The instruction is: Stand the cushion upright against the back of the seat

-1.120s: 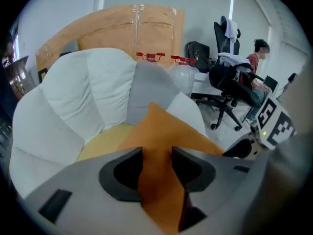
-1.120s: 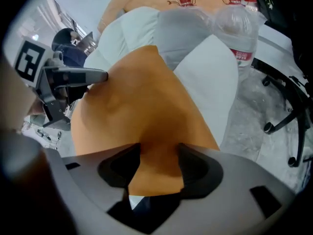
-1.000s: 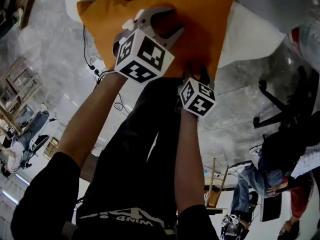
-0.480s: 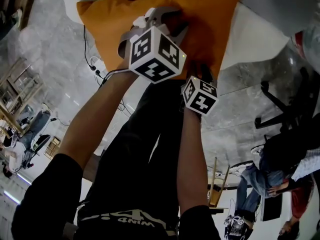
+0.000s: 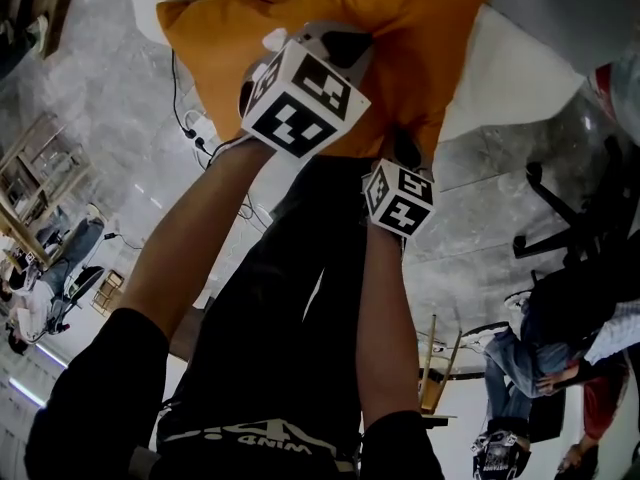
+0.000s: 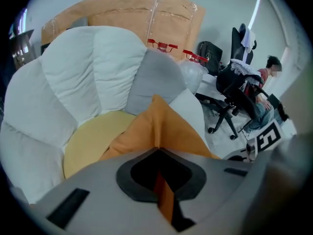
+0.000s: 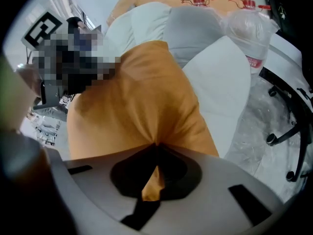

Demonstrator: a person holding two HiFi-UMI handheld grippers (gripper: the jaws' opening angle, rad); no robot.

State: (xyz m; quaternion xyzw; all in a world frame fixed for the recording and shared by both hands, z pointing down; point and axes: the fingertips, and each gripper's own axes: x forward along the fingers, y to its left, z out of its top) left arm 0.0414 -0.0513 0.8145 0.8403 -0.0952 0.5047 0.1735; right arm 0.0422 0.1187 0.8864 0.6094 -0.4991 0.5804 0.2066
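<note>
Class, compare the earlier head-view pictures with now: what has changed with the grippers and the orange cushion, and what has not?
Both pairs of jaws have just closed: the left gripper and the right gripper now each pinch a fold of the orange cushion at its near edge. The left gripper also rolled slightly. The cushion keeps its place on the white seat; neither hand travelled much.

At the bottom centre the hand-held gripper [image 6: 157, 150] has just closed its jaws on a pinch of the orange cushion [image 6: 156, 126], which rises to a peak mid-frame. A yellow pad [image 6: 90, 141] lies at its left. The white padded seat [image 6: 73, 72] fills the upper left. At top sits what looks like a brown wrapped parcel [image 6: 132, 18]. At right are an office chair [image 6: 234, 99] and a seated person [image 6: 261, 102].
</note>
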